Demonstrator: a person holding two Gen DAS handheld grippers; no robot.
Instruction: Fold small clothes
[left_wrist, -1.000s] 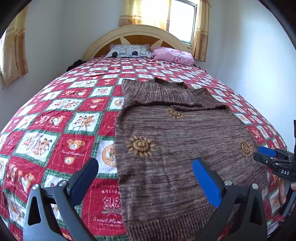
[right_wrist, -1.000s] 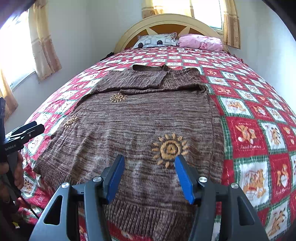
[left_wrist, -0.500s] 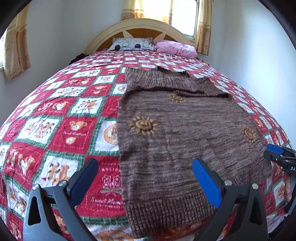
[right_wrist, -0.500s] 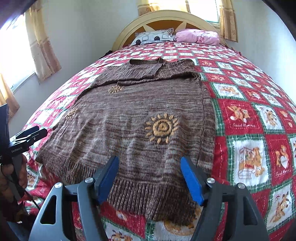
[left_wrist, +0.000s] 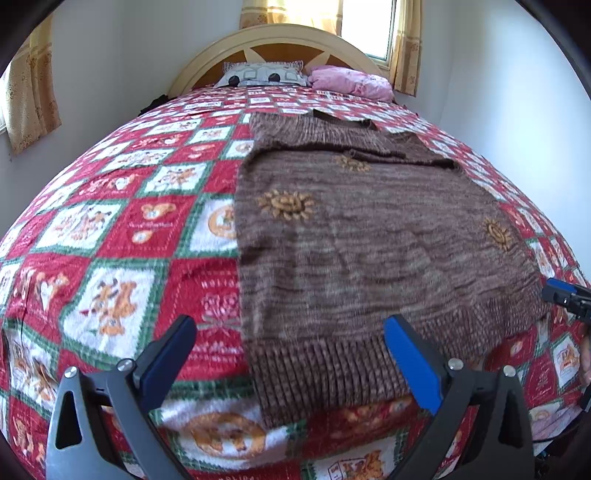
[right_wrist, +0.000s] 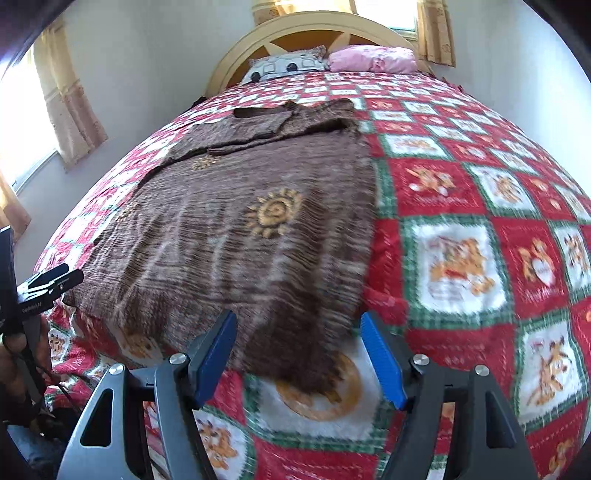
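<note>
On the bed (left_wrist: 110, 229), spread over a red, white and green patchwork quilt (right_wrist: 458, 258), lies one brown knitted sweater (left_wrist: 369, 251) with its sleeves folded across the chest near the collar. Its ribbed hem (left_wrist: 332, 365) faces the foot of the bed, close to both grippers. Three orange sun motifs show on the sweater in the left wrist view: one large one (left_wrist: 286, 205) toward its left side, a smaller one (left_wrist: 351, 164) just below the folded sleeves, and one (left_wrist: 496, 232) near its right edge. Two pillows sit at the headboard (left_wrist: 280, 40): a grey-and-white one (left_wrist: 264, 74) and a pink one (left_wrist: 351, 83) just beside it.

The left gripper (left_wrist: 288, 354) hovers at the hem's left corner, its jaws spread wide with nothing between them; one blue pad (left_wrist: 412, 363) is in front of the ribbing and the other (left_wrist: 170, 354) in front of bare quilt. Whether either touches the fabric cannot be told.

The right gripper (right_wrist: 299, 356) hovers at the hem's right corner (right_wrist: 295, 362), jaws parted wide and empty, the corner of the sweater showing in the gap between the blue pads (right_wrist: 216, 356). This view is blurred near the hem, so contact cannot be judged. Each gripper also appears at the edge of the other's view, near the sweater's outer corners.

Curtains (right_wrist: 70, 107) hang at two windows, one behind the headboard and one on the side wall.
</note>
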